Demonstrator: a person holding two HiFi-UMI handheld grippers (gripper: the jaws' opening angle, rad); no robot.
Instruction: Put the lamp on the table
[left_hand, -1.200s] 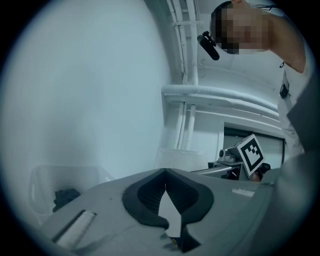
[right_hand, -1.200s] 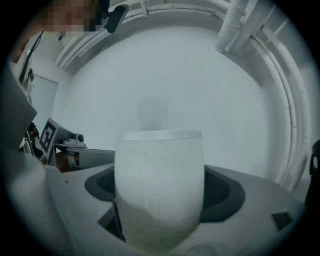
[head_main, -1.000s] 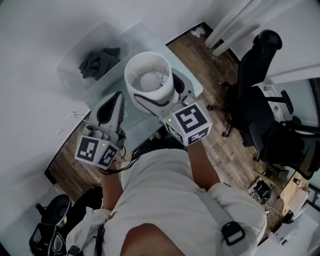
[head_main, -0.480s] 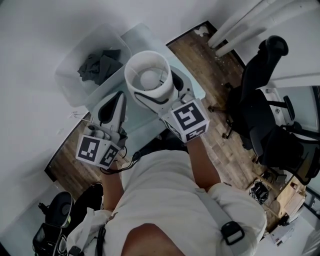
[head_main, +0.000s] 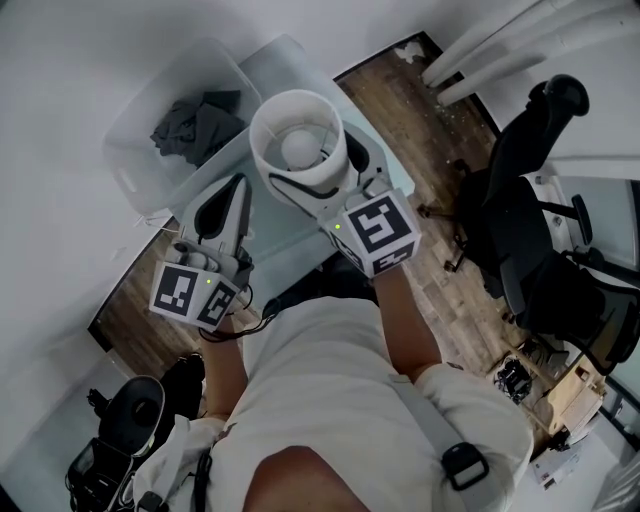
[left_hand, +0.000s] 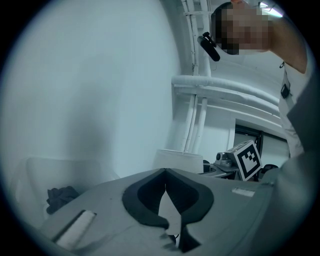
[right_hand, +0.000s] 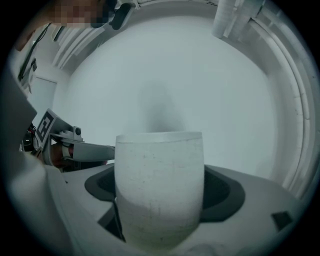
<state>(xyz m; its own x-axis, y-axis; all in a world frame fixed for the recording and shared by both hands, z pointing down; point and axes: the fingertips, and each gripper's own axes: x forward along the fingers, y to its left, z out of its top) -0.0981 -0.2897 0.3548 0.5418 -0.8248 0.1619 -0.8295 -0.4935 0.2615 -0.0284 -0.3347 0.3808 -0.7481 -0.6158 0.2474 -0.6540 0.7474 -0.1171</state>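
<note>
The right gripper (head_main: 330, 185) has its jaws spread wide and pinching the white lamp (head_main: 298, 150) by its shade. The lamp is upright over the glass surface (head_main: 283, 62), its base hidden. The left gripper (head_main: 236, 192), at 8 o'clock of the lamp, has its jaws pressed together on nothing. A bin (head_main: 140, 130) holding a dark cloth (head_main: 195, 122) sits at 10 o'clock. Since a second ago, both grippers and the lamp have shifted slightly toward 12 o'clock — farther over the surface — with the grip unchanged.
</note>
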